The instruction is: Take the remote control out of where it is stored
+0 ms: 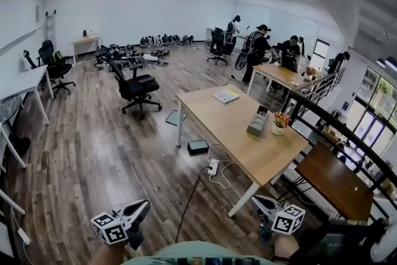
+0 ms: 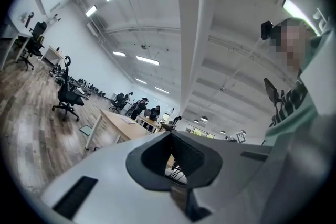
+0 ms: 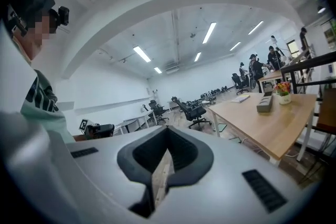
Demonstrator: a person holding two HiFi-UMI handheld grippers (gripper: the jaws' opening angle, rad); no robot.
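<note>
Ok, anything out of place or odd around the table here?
Nothing looks spilled or damaged. The book, box and flower pot sit tidily on the table. The only stray item is a power strip on the floor beneath it.

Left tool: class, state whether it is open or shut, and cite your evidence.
Shut. In the left gripper view, the left tool has its jaws meeting at the tips, with nothing gripped between them.

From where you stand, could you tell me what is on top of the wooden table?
On the wooden table are a book, a grey box and a small pot of flowers. What the box holds is hidden.
</note>
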